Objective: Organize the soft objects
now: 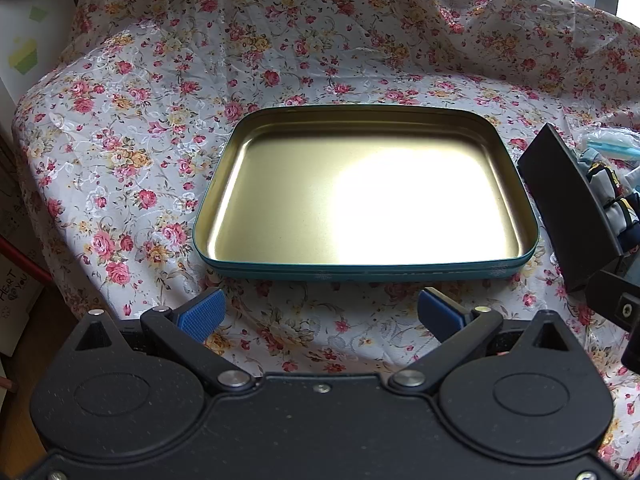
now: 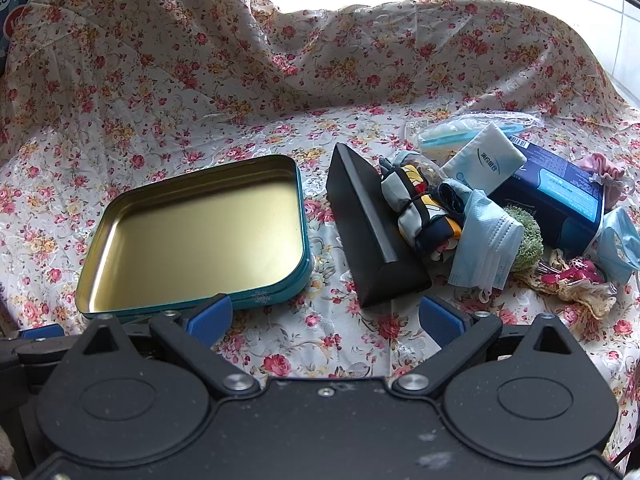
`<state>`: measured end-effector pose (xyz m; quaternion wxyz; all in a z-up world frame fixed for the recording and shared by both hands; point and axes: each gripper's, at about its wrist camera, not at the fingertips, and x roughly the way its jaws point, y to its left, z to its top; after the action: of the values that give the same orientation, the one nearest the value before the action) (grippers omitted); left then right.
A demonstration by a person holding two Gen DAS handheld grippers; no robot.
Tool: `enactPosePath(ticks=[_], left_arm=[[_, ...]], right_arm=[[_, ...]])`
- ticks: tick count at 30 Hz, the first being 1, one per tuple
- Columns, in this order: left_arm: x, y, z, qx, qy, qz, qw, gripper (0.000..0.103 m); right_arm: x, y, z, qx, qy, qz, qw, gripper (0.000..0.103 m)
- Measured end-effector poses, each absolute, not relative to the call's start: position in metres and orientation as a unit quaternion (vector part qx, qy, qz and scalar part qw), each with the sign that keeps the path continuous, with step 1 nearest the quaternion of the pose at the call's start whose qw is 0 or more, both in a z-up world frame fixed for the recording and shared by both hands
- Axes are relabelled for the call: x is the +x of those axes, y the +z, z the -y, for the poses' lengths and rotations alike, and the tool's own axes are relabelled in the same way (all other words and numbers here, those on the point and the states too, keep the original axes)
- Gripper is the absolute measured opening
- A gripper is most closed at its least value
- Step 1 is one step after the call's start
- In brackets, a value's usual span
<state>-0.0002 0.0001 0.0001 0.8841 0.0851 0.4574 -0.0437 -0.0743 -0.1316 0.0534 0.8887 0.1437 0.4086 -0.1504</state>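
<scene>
A teal tin tray (image 1: 360, 271) with a bare gold inside lies on the floral cloth; it also shows in the right wrist view (image 2: 276, 292). My left gripper (image 1: 320, 312) is open and empty just in front of it. My right gripper (image 2: 326, 318) is open and empty, in front of a pile of soft things: a rolled patterned cloth (image 2: 424, 208), a blue face mask (image 2: 486, 244), a white tissue pack (image 2: 486, 160), a green scrubber (image 2: 528, 240) and a pink scrunchie (image 2: 604, 172).
A black wedge-shaped box (image 2: 368, 224) lies between the tray and the pile; it also shows at the right of the left wrist view (image 1: 564, 200). A dark blue packet (image 2: 560, 204) and lace with pink bits (image 2: 568, 276) lie at the right. The floral cloth (image 1: 160, 128) rises behind.
</scene>
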Motion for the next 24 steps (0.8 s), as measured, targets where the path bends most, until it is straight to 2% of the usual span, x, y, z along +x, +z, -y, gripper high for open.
enactPosePath(ticks=[24], left_arm=[[-0.0003, 0.0037, -0.0027, 0.084, -0.043, -0.458, 0.884, 0.100]], right_arm=[[-0.0760, 0.0527, 0.1311, 0.144, -0.151, -0.409, 0.888, 0.101]])
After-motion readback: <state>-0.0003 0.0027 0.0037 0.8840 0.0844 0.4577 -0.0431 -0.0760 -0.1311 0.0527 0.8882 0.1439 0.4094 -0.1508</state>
